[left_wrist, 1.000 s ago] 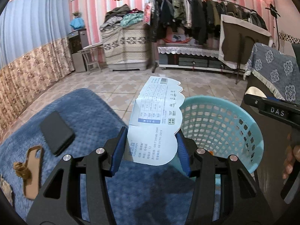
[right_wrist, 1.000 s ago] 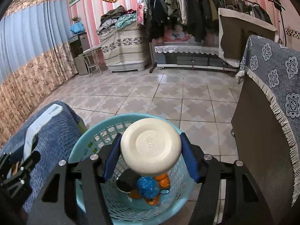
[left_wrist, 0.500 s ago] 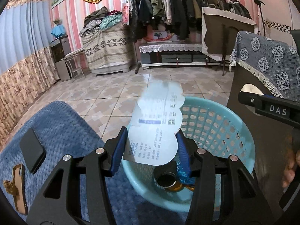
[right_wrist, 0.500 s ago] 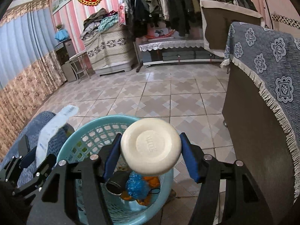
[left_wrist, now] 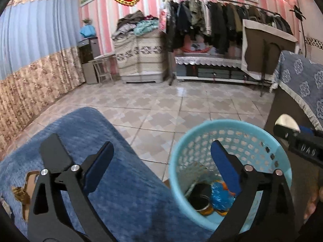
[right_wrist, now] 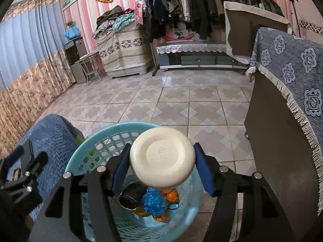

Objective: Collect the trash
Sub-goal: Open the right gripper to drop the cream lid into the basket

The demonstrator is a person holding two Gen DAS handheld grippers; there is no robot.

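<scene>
Trash at lower centre: a cream disc, rigid and smooth, likely light, pinched at opposite rims by the right tool above the turquoise basket. The edge grip suits it, though it could slip. Left tool is opening, holding nothing. Basket contents are partly hidden.
</scene>
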